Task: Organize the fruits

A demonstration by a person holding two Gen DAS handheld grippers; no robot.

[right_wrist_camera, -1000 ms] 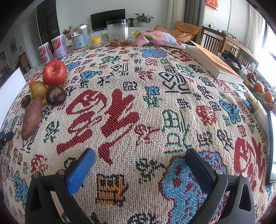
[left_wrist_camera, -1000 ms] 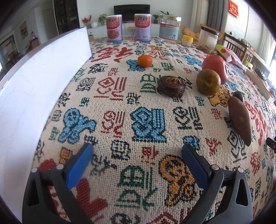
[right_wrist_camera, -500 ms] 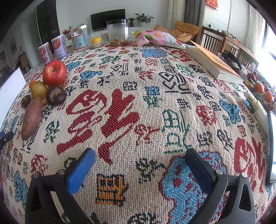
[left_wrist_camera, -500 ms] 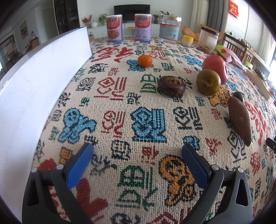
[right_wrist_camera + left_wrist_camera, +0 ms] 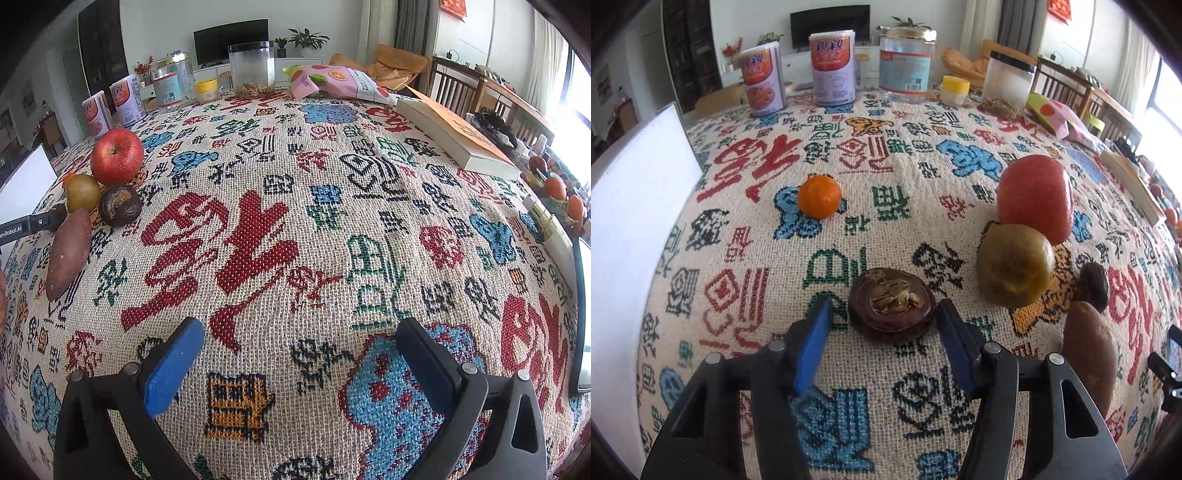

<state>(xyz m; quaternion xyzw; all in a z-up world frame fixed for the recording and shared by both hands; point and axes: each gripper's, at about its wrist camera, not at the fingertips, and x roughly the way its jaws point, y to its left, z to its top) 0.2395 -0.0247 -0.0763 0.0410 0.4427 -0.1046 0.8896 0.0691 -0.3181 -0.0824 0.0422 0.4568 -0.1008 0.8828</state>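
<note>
Between the left claw's (image 5: 882, 314) blue pads (image 5: 812, 345) sits a dark brown, flattened round fruit (image 5: 892, 308) with a dry tan crown; the jaws have just been closing, seemingly not yet touching it. On the patterned worktop (image 5: 332, 206), the right claw (image 5: 299, 354) gapes wide, empty.

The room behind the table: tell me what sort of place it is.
Most likely a home living and dining room: a television on a low cabinet, wooden dining chairs, a potted plant, and the table's woven tablecloth.
</note>
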